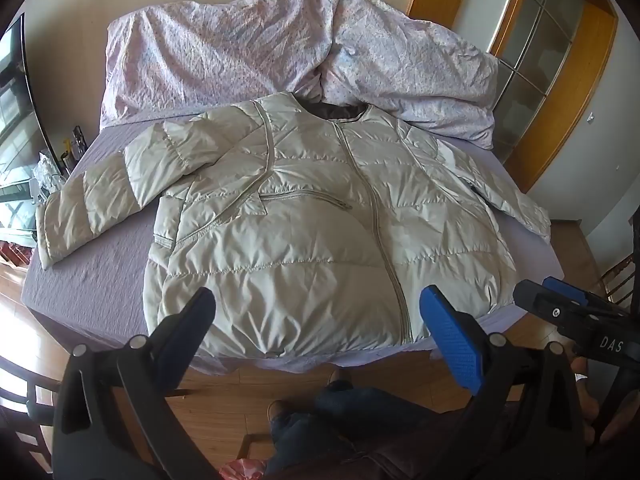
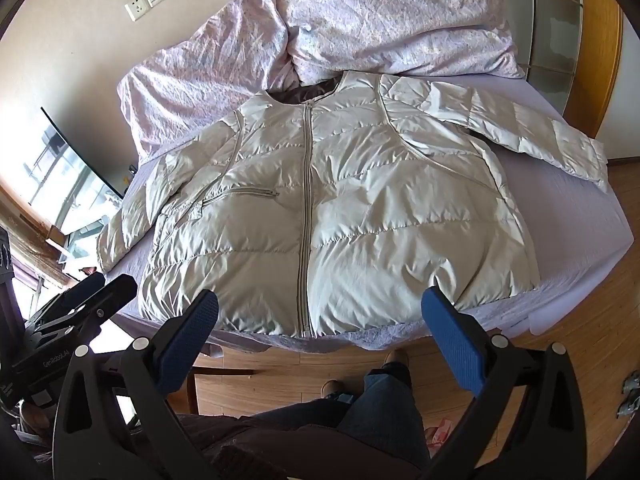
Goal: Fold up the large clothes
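1. Jaws of my left gripper (image 1: 318,312) stand wide, empty, above the near hem.
2. Jacket (image 1: 320,240) lies flat, zipped, on the bed (image 1: 92,280); sleeves spread; collar touching the duvet (image 1: 280,44).
3. My right gripper (image 2: 320,314) gapes too, holding nothing; hovers over the hem.

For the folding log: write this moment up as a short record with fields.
surface: bed, lilac sheet
garment: jacket, pale, quilted, front up, zipped, spread flat
sleeves: both spread outward
behind jacket: crumpled duvet
left hand-held gripper: open, above the hem, holding nothing
right hand-held gripper: open, above the hem, holding nothing
folding: not started
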A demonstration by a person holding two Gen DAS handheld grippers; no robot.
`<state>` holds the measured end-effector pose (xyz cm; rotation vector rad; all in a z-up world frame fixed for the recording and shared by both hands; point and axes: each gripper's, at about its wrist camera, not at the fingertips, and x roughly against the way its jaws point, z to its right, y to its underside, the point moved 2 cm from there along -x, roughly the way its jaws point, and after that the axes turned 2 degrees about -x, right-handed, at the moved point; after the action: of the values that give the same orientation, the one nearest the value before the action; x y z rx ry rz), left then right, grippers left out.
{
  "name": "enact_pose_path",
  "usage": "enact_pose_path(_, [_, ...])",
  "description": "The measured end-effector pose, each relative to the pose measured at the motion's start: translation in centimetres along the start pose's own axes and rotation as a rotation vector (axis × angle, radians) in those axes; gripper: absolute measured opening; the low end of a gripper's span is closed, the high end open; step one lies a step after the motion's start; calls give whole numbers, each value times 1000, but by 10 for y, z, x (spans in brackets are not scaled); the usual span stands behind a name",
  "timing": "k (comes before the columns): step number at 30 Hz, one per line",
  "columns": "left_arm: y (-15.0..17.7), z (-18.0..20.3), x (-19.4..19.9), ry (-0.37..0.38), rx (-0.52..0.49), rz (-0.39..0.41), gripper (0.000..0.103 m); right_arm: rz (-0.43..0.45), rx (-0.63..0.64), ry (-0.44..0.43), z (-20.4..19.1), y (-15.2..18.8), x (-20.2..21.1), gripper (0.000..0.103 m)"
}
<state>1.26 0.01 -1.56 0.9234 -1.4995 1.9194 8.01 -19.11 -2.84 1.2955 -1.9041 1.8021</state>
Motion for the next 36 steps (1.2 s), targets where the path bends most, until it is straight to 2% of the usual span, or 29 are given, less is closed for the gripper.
enact_pose_path(36, [0, 0, 0, 0, -1, 0, 101, 0, 2, 0, 1, -2, -1, 102])
